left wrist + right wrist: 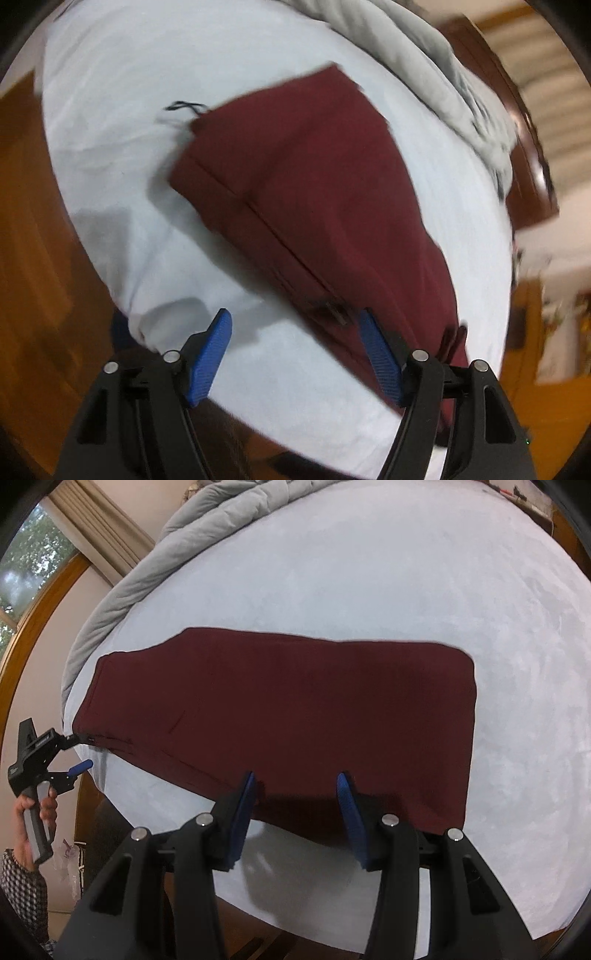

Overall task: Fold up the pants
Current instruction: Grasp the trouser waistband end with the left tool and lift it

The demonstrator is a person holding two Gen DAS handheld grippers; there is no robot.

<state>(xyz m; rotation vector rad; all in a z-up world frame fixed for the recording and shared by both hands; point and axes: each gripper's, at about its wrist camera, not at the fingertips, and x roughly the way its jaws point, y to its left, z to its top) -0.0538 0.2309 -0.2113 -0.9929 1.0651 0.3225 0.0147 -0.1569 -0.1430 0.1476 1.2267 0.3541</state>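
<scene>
Dark red pants (pixel 280 709) lie flat on a pale blue sheet (pixel 369 572), folded into one long band; they also show in the left wrist view (pixel 314 192). My left gripper (pixel 295 321) is open, hovering at the waistband corner with its dark drawstring; the right finger overlaps the cloth edge. In the right wrist view the left gripper (pixel 83 751) sits at the pants' left end. My right gripper (pixel 297 779) is open over the near long edge of the pants, nothing between its fingers.
A grey duvet (pixel 155 557) is bunched along the far edge of the bed, also in the left wrist view (pixel 443 74). A wooden bed frame (pixel 524 155) and orange wood floor (pixel 29 258) surround the mattress. A window (pixel 22 565) stands at left.
</scene>
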